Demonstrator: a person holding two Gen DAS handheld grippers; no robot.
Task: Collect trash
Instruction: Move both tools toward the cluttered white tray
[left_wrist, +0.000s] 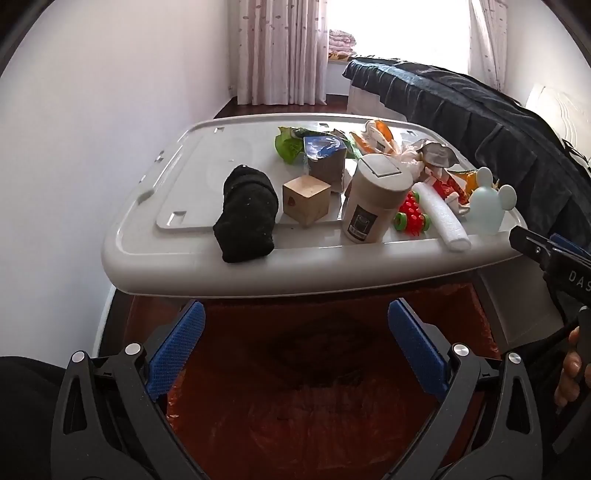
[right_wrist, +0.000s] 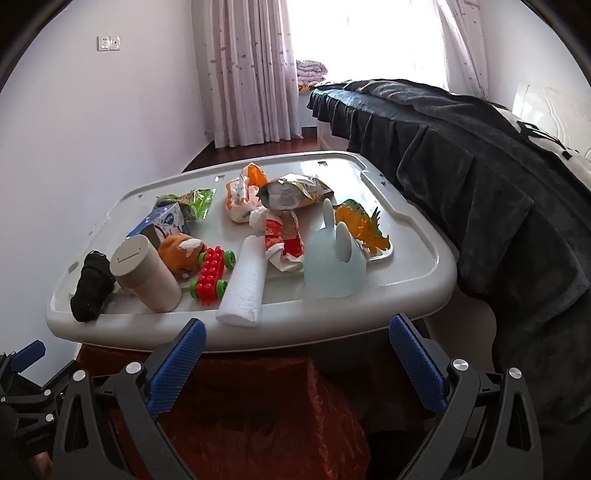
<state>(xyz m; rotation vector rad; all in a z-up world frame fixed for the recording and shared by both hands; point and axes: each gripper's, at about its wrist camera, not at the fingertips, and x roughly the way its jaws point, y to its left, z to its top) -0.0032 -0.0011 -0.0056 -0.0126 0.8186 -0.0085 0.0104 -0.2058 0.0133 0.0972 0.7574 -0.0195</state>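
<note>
- Left wrist view only: wooden block (left_wrist: 306, 199) at 12 o'clock, between the black sock (left_wrist: 246, 214) and the beige canister (left_wrist: 373, 199); the right gripper (left_wrist: 543, 254) enters at 3 o'clock.
- Right wrist view only: orange dinosaur (right_wrist: 364, 229) behind the pale blue mouse-eared bottle (right_wrist: 334, 266), wall socket (right_wrist: 109, 43) at 10 o'clock.
- Surface: grey plastic lid (left_wrist: 192, 254); red-lined bin (left_wrist: 295, 387) below its near edge. Curtains (right_wrist: 251, 70), bright window, dark-covered bed (right_wrist: 480, 177) at 2 o'clock.
- Trash on the lid: white foam roll (right_wrist: 243, 284) at the near edge, crumpled red wrapper (right_wrist: 284, 240), foil snack bag (right_wrist: 295, 192), green wrapper (right_wrist: 192, 203).
- Left gripper (left_wrist: 295, 354): fingers wide, holding nothing, over the bin.
- Right gripper (right_wrist: 295, 365): fingers wide, holding nothing.
</note>
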